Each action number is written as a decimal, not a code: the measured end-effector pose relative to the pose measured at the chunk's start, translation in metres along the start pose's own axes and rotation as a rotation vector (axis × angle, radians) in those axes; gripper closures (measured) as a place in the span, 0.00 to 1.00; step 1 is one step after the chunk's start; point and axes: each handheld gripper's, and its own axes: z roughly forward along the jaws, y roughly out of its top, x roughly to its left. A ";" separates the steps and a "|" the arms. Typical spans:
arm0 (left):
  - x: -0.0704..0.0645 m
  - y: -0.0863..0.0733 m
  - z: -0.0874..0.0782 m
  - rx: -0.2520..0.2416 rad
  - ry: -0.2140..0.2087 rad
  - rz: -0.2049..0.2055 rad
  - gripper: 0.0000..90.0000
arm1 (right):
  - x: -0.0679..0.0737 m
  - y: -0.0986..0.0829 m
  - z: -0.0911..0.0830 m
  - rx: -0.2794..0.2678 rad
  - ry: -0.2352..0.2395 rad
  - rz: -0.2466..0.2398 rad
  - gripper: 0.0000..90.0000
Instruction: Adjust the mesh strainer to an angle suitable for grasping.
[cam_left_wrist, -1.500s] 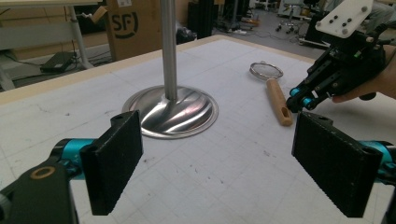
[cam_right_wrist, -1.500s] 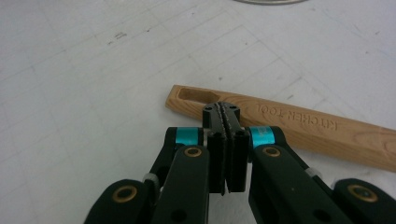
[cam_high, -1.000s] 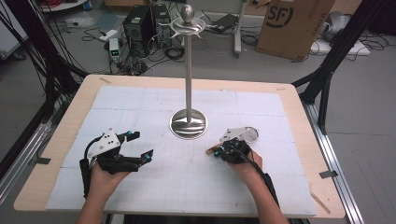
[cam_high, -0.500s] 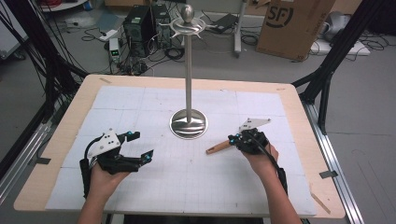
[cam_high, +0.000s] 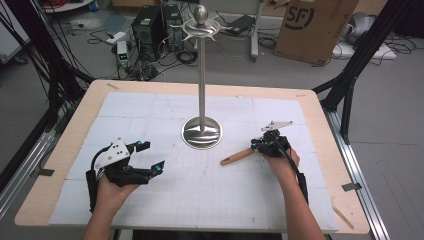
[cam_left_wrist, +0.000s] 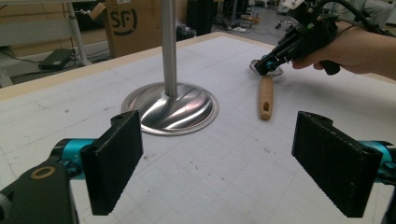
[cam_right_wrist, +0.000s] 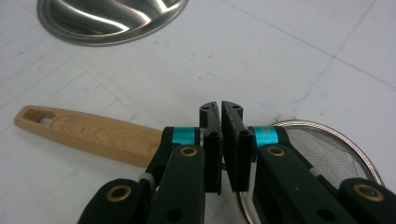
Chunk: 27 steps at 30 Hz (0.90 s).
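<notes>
Strainer (cam_high: 239, 156) farther right; stand (cam_high: 201, 134) beside

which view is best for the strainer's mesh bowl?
Right gripper view: the strainer shows its mesh and metal rim close up beside the shut right gripper, wooden handle stretching left. Left gripper view shows mainly the handle, the bowl largely hidden behind that gripper. High view shows just the handle.

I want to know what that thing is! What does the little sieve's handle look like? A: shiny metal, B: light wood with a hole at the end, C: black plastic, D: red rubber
B: the sieve has a handle of pale wood grain, with a slot cut through its far end.
</notes>
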 end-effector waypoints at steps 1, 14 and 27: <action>0.000 0.000 0.000 0.001 0.001 0.002 0.19 | 0.000 0.000 0.000 0.005 -0.005 -0.002 0.97; -0.001 0.000 -0.001 0.002 -0.002 0.001 0.19 | 0.004 -0.008 -0.007 0.045 -0.016 -0.017 1.00; -0.002 0.000 0.001 0.005 -0.008 0.005 0.19 | 0.010 -0.026 -0.029 0.075 -0.007 -0.013 1.00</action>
